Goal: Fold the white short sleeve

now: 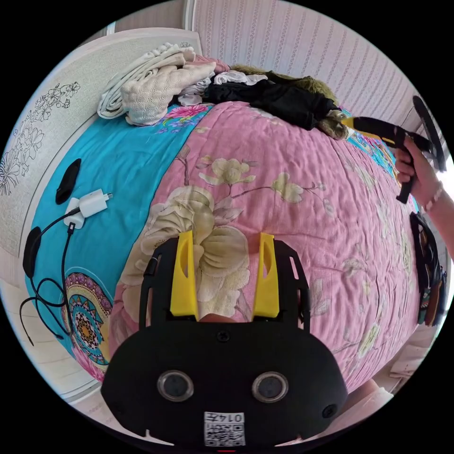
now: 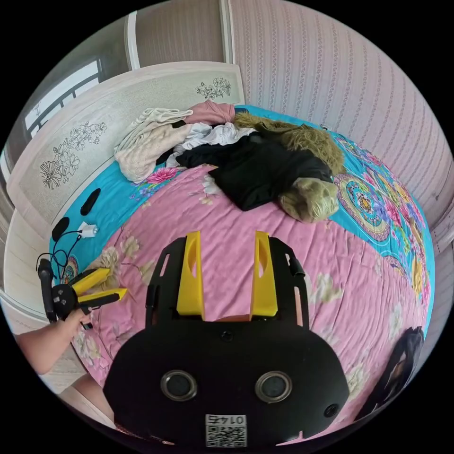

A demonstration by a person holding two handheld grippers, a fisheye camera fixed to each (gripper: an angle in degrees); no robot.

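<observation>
The white short sleeve (image 1: 234,77) (image 2: 210,134) lies crumpled in a clothes pile at the bed's far end, partly under a black garment (image 1: 279,99) (image 2: 257,172). My left gripper (image 1: 224,236) hovers open over the pink floral quilt (image 1: 293,222), well short of the pile, with nothing between its yellow fingers. My right gripper (image 2: 228,235) is also open and bare above the quilt (image 2: 331,265), pointing toward the pile. In the right gripper view the left gripper (image 2: 117,281) sits at the bed's left edge in a hand. In the left gripper view the right gripper (image 1: 347,123) reaches near the pile.
The pile also holds cream knitwear (image 1: 151,80) (image 2: 146,137), a pink piece (image 2: 210,112) and an olive fuzzy garment (image 2: 307,189). A white charger (image 1: 92,203) with black cable lies on the turquoise sheet (image 1: 123,156) by the headboard (image 2: 118,127). A dark item (image 2: 402,359) hangs off the bed's right edge.
</observation>
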